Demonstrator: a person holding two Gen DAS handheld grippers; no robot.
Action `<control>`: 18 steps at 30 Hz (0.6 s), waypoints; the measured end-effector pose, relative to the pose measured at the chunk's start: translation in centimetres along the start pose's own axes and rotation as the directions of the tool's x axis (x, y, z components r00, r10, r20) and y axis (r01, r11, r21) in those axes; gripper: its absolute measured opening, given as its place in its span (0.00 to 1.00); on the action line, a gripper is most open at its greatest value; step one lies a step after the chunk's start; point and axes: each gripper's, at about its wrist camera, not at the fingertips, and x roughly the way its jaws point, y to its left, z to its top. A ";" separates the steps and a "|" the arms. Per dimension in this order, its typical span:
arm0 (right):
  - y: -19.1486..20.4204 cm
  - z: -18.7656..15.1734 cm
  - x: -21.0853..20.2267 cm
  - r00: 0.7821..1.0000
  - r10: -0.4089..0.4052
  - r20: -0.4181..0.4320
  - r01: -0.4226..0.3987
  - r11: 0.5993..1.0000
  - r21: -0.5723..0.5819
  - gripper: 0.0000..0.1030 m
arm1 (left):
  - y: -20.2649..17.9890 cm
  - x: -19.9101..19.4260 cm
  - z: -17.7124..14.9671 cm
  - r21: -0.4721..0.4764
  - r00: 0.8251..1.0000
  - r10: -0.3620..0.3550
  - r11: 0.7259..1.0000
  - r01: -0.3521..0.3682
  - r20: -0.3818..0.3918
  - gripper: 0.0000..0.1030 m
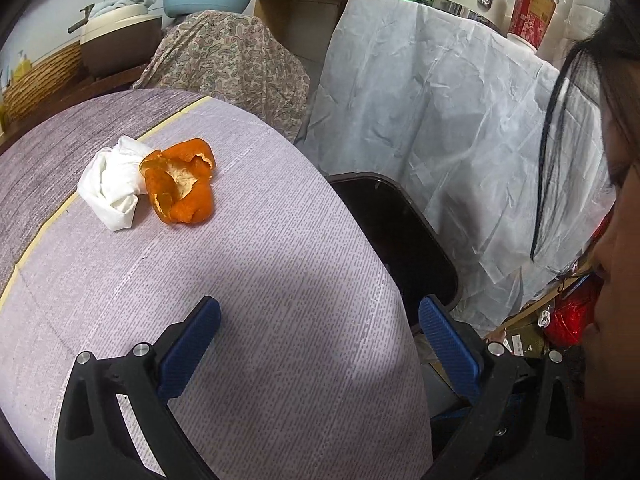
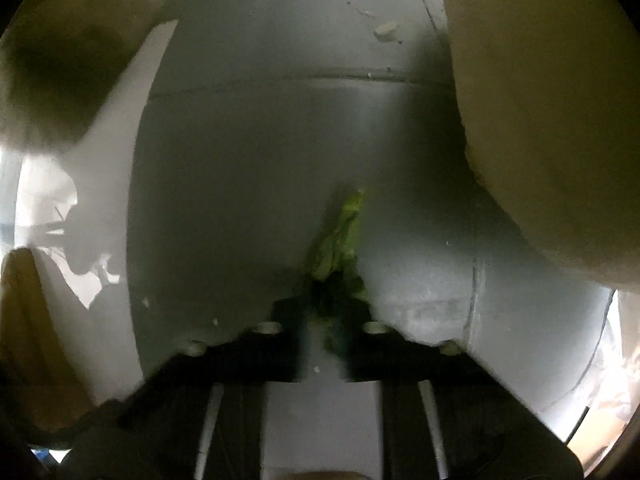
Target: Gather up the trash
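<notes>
From the left wrist, the left gripper (image 1: 320, 322) hangs over the cloth-covered worktop (image 1: 280, 300) with its blue fingers (image 1: 192, 344) spread wide, nothing between them. Orange peel (image 1: 180, 184) lies touching a crumpled white tissue (image 1: 110, 184) farther along; a dark bin (image 1: 400, 240) stands beside the worktop's edge. From the right wrist, blurred, the right gripper (image 2: 334, 312) points down at the pale floor (image 2: 260, 160), fingers pinched on a green scrap (image 2: 340, 240).

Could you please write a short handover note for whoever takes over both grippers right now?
Left hand-held gripper: open, empty, above the table.
Right hand-held gripper: shut on a green scrap, pointing down at the grey floor.
Still on the table: orange peel touching a crumpled tissue.
Black bin stands beside the table.
Left: bin the scrap, peel and tissue.
</notes>
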 end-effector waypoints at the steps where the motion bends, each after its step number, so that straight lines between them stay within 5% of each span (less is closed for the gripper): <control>1: -0.2 -0.4 -0.6 0.999 0.035 0.003 -0.035 0.999 0.027 0.07 | 0.0 0.0 0.0 0.000 1.000 0.001 1.000 -0.001 0.000 0.95; 6: -2.2 -4.1 -7.4 0.991 0.089 0.102 -0.103 0.985 0.142 0.07 | 0.0 0.0 0.0 0.003 1.000 0.003 1.000 -0.003 -0.001 0.95; 11: -5.0 -10.7 -19.0 0.965 0.052 0.258 -0.106 0.974 0.201 0.07 | -0.4 0.1 0.0 0.017 1.000 0.030 0.999 -0.029 -0.008 0.95; 14: -5.7 -12.3 -27.6 0.915 0.025 0.402 -0.092 0.985 0.147 0.07 | -0.6 0.2 0.0 0.025 0.999 0.041 0.999 -0.040 -0.011 0.95; 18: -4.2 -12.5 -38.8 0.797 0.025 0.604 -0.059 0.998 0.037 0.07 | -0.5 0.2 0.0 0.025 0.999 0.042 0.999 -0.042 -0.011 0.95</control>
